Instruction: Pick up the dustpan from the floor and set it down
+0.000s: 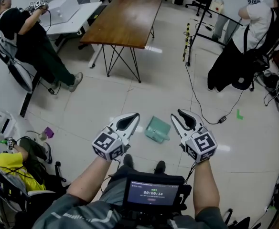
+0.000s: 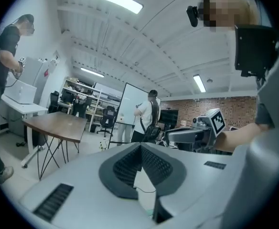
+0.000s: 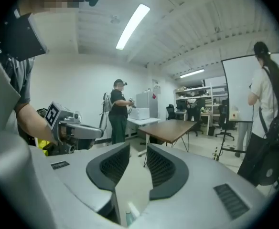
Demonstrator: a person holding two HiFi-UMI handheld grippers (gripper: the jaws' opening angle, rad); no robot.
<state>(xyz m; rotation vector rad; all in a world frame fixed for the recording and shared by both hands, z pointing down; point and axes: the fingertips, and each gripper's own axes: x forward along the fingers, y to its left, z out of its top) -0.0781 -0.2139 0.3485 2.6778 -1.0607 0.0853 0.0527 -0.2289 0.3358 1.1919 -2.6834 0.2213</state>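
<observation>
The teal dustpan (image 1: 157, 129) lies on the pale tiled floor, seen in the head view between my two raised grippers and far below them. My left gripper (image 1: 135, 116) is held up to its left, and its dark pads meet at the tips (image 2: 140, 146) with nothing between them. My right gripper (image 1: 179, 112) is held up to the dustpan's right. Its jaws stand apart with an empty gap (image 3: 138, 148). Both grippers point almost level across the room. Neither touches the dustpan.
A wooden table (image 1: 125, 20) on thin metal legs stands ahead. One person sits at the far left (image 1: 29, 37), another is at the right (image 1: 247, 42), and a third in yellow is low at the left (image 1: 10, 163). A black cable (image 1: 201, 109) crosses the floor.
</observation>
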